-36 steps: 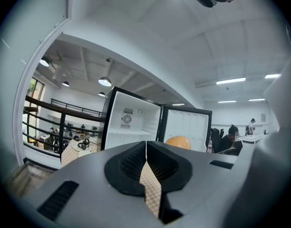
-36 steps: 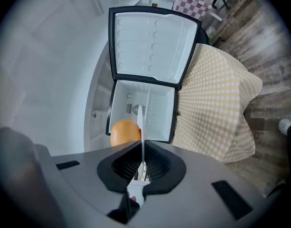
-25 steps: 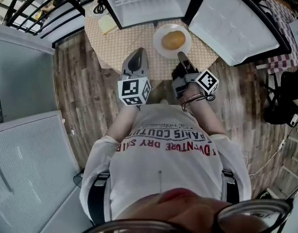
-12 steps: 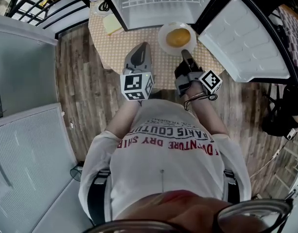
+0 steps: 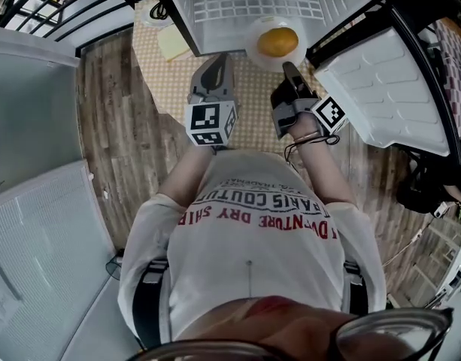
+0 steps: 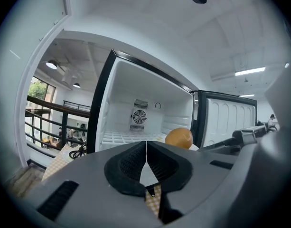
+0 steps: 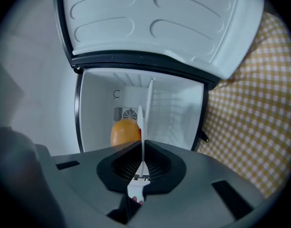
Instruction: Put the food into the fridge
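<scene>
carrying the food (image 5: 277, 42) into the fridge (image 5: 245, 2) looks like the step in hand. the round orange-brown piece sits on a white plate (image 5: 254, 45) held at the mouth of the open compartment, not yet set down on the wire shelf inside. the right gripper (image 5: 289, 69) is clenched on the plate's near rim. in the right gripper view the plate shows edge-on as a thin white line pinched between the pads, with the food just to its left.

the next move, as i judge it, calls for a level reach forward past the open door (image 5: 380, 81) on the right, so the food does not roll off, then lowering the plate onto the shelf before letting go.

the right forearm stretches forward with the gripper rolled on its side. the left gripper (image 5: 213, 70) hovers beside it over the checked tablecloth (image 5: 253, 104), jaws pressed together on nothing.
</scene>
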